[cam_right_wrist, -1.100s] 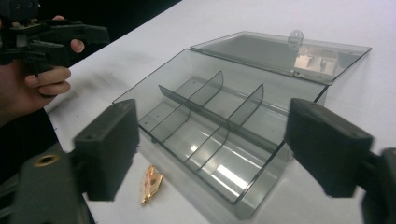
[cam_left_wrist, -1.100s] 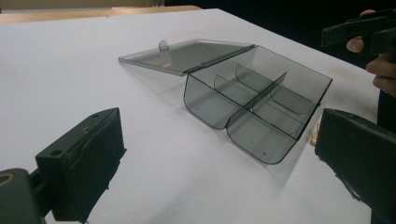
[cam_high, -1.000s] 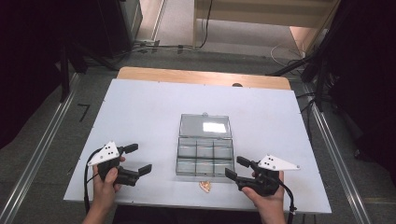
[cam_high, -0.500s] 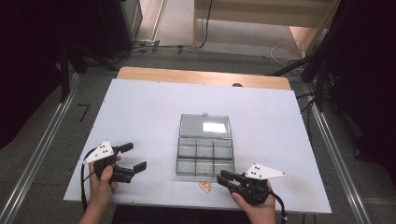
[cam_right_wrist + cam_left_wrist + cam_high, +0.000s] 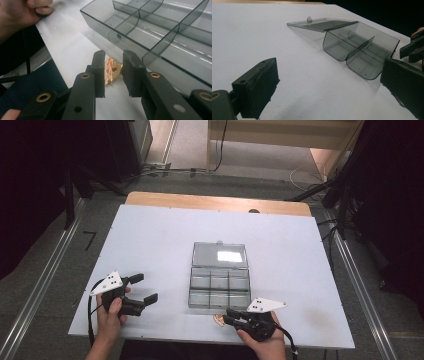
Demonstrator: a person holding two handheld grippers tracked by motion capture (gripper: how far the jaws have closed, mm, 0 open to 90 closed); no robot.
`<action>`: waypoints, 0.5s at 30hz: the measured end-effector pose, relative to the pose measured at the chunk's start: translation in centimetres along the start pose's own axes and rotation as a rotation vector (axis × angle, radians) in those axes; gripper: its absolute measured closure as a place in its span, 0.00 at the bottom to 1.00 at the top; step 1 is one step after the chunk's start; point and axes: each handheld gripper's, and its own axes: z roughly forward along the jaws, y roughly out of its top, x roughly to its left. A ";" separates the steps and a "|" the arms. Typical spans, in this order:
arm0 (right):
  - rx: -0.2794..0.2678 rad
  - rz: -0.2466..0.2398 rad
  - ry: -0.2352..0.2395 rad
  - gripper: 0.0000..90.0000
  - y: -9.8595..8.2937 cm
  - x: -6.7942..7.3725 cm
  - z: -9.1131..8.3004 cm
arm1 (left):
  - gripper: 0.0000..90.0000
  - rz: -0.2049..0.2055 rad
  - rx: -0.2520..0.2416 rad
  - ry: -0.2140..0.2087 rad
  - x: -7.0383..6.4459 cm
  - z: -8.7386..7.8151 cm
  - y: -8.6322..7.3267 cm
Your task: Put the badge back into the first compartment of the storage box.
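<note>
Beside the compartment box (image 5: 218,285), near desk (image 5: 150,245) edge: gold clip (image 5: 112,70), straddled by right gripper (image 5: 113,66) fingers, not yet pinched. Left gripper (image 5: 145,289) fingers spread, empty. Risk: off-centre closing flicks clip off desk.

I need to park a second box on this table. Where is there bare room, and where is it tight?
Free: the table left of the open clear box, and right of it to the edge. Behind the lid is also bare. Tight: the near edge, where the right gripper straddles a small gold-and-pink piece beside the box.
</note>
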 end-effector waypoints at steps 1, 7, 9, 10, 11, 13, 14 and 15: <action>0.006 0.001 -0.001 0.77 0.0 0.0 0.1 | 0.01 0.002 0.001 0.000 0.0 0.0 0.0; 0.047 0.004 -0.013 0.77 -0.2 0.1 0.8 | 0.01 0.003 0.005 -0.005 0.0 0.1 0.0; 0.054 0.005 -0.019 0.77 -0.2 0.1 1.1 | 0.02 0.004 0.005 -0.005 0.0 0.1 0.0; 0.061 0.005 -0.025 0.77 -0.2 0.1 1.1 | 0.03 0.004 0.006 -0.005 0.0 0.1 0.0; 0.061 0.006 -0.027 0.77 -0.2 0.1 1.2 | 0.03 0.004 0.007 -0.006 0.0 0.1 0.0; 0.067 0.004 -0.034 0.77 -0.2 0.1 1.3 | 0.03 0.005 0.008 -0.005 -0.1 0.1 0.0; 0.070 0.001 -0.036 0.76 -0.2 0.1 1.3 | 0.03 0.006 0.009 -0.006 -0.1 0.1 0.0; 0.075 -0.001 -0.039 0.76 -0.3 0.2 1.4 | 0.03 0.007 0.009 -0.004 -0.1 0.2 0.0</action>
